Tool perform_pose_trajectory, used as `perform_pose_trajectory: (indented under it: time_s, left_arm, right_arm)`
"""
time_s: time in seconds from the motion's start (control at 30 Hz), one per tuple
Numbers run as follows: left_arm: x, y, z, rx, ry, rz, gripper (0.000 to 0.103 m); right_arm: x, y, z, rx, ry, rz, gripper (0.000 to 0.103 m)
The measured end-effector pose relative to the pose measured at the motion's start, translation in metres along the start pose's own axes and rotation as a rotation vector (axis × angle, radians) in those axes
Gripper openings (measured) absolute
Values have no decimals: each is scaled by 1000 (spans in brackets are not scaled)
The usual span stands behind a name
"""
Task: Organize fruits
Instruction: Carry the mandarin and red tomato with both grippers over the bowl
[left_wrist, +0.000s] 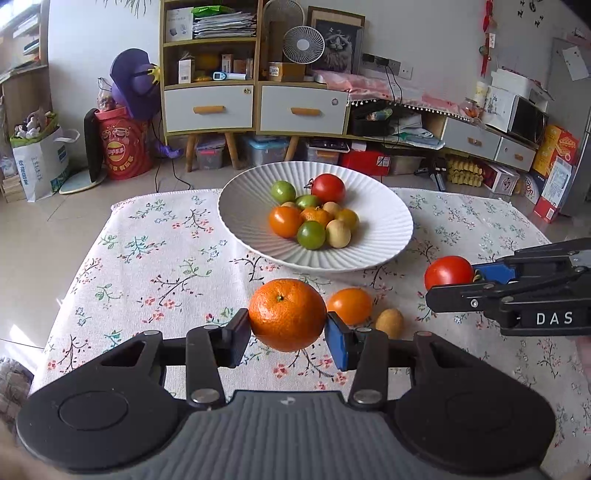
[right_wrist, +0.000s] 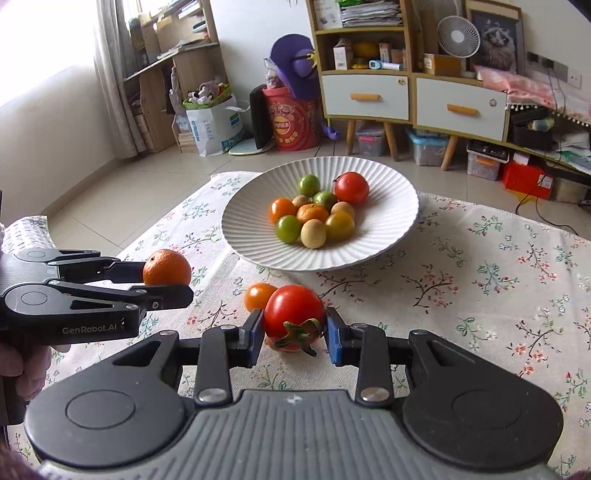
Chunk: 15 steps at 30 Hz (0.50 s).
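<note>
The table, covered by a floral tablecloth, filled the foreground of both views. Toward its far edge sat a wide white ribbed bowl, and inside it lay a heap of small fruit: 1 red tomato at the back, green ones, orange ones and pale tan ones touching each other near the centre.

The left gripper was clamped on a mandarin, its 2 pads pressed against the fruit's left and right sides, stem dimple facing up. In the right wrist view the mandarin appeared raised off the cloth, on the near side of the bowl.

The right gripper was clamped on a red tomato, pads touching both sides, the green calyx pointing toward the camera. Whether that tomato rested on the cloth or hung just above it could not be told. In the left wrist view it sat to the right of the bowl's near rim.

Between the 2 grippers, on the cloth, lay a small orange tomato, and just beside it to the right a smaller tan fruit, both apart from the bowl.
</note>
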<state>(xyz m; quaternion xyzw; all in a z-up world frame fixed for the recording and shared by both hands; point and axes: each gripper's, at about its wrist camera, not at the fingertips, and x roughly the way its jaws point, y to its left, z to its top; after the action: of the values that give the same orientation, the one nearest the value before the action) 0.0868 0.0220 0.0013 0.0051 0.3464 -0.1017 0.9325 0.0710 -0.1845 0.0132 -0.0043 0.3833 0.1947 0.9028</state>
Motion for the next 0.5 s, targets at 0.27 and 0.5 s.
perform_pose_trajectory:
  time_s: [0.27,0.5]
  left_arm:
    - [10,-17,19,-21,-29,-3,34]
    - [30,-21,32,-71,-27,51,34]
  right_arm:
    - [2,-14,16,53,-50,-39,31]
    - [10,-22,29,85,-82,-73,31]
